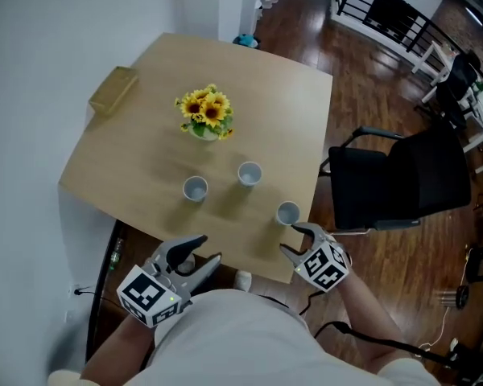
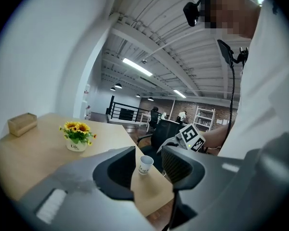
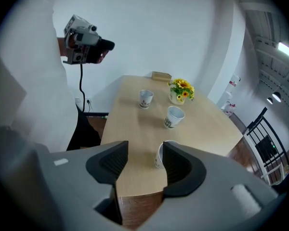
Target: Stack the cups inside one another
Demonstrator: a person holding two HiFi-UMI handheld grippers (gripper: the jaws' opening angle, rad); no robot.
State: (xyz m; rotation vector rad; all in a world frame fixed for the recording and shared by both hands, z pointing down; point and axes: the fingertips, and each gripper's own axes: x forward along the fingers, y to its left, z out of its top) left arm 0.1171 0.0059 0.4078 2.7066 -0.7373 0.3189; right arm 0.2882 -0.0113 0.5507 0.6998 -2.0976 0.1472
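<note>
On the counter [image 1: 145, 135], a left cup [image 1: 195, 188], middle cup [image 1: 249, 173] and right cup [image 1: 287, 212] stand apart; my left tongs [image 1: 208, 249] and right tongs [image 1: 294, 238] gape wide, empty.

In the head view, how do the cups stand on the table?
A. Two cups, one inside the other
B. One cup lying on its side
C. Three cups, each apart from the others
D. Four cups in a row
C: the left cup, the middle cup and the right cup each stand upright and alone on the table, none inside another.
</note>
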